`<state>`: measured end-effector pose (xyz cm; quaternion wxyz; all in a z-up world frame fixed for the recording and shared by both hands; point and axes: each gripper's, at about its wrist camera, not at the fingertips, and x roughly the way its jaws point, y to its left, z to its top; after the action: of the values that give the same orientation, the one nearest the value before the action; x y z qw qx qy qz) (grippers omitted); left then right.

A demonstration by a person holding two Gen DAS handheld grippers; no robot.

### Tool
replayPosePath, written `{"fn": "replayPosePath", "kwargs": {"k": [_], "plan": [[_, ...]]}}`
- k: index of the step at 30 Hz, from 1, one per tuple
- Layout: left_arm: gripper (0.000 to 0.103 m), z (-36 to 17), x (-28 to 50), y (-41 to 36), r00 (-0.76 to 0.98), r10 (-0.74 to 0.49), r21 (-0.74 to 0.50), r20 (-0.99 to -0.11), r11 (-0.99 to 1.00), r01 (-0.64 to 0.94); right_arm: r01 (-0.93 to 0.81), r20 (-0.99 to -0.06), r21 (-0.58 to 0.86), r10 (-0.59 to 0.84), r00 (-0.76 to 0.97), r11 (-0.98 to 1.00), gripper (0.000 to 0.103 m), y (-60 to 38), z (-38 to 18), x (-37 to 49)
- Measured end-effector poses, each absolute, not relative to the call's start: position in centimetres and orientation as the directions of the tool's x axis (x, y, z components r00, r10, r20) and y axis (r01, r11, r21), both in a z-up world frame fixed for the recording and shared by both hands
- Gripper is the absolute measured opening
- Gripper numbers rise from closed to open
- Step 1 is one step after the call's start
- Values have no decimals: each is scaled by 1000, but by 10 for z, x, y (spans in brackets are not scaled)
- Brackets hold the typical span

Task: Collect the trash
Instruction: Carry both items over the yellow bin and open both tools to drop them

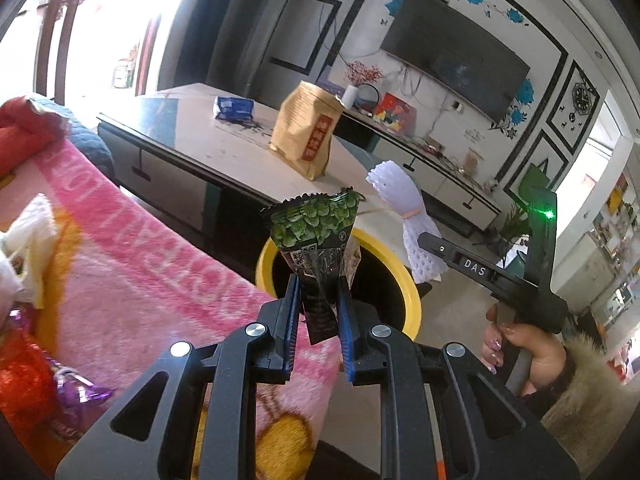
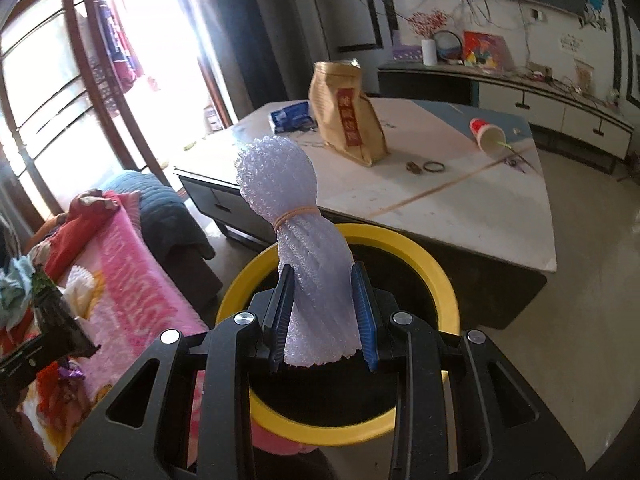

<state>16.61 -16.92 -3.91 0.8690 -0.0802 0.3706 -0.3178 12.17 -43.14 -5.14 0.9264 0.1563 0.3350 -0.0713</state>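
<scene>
My left gripper (image 1: 318, 284) is shut on a green and black snack wrapper (image 1: 314, 236) and holds it upright just over the near rim of a yellow-rimmed trash bin (image 1: 412, 304). My right gripper (image 2: 322, 276) is shut on a white foam net bundle (image 2: 298, 208) tied with a rubber band, directly above the same bin (image 2: 444, 280). The bundle also shows in the left wrist view (image 1: 404, 208), beside the right gripper's body. More wrappers (image 1: 24, 364) lie on the pink blanket at the left.
A low white table (image 2: 460, 208) stands behind the bin with a brown paper bag (image 2: 350, 116), a blue packet (image 2: 290, 114), a tipped red paper cup (image 2: 488, 134) and small rings. A sofa with a pink blanket (image 1: 132, 264) is left. A TV cabinet (image 2: 560, 108) lines the far wall.
</scene>
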Motion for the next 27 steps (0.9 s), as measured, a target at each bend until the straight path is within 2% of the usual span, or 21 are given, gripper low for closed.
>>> {"fn": "replayPosePath", "kwargs": {"k": [11, 14, 15, 17, 18, 19, 21, 24, 27], "plan": [[17, -63, 187, -220, 451, -618, -357, -644, 764, 537, 281, -674, 267, -30, 738, 922, 23, -449, -64, 126], [18, -70, 194, -237, 428, -617, -347, -660, 756, 555, 291, -675, 290, -21, 737, 912, 31, -454, -67, 125], [22, -75, 198, -245, 414, -615, -342, -672, 752, 563, 297, -676, 298, -19, 736, 907, 33, -456, -68, 125], [39, -80, 203, -252, 410, -601, -331, -686, 760, 559, 312, -683, 296, -29, 730, 903, 40, -459, -71, 125], [58, -81, 205, -254, 414, -595, -327, -689, 765, 556, 313, -684, 295, -29, 729, 903, 42, -459, -71, 125], [68, -82, 208, -254, 420, -594, -327, -686, 768, 551, 316, -685, 292, -33, 728, 903, 47, -459, -71, 125], [71, -83, 209, -252, 433, -588, -325, -683, 776, 541, 315, -683, 284, -40, 729, 906, 48, -457, -70, 125], [80, -82, 205, -244, 459, -570, -306, -681, 792, 528, 304, -679, 268, -45, 733, 914, 52, -452, -68, 125], [83, -76, 198, -229, 496, -558, -296, -665, 807, 512, 280, -667, 267, -32, 745, 922, 52, -444, -63, 125]]}}
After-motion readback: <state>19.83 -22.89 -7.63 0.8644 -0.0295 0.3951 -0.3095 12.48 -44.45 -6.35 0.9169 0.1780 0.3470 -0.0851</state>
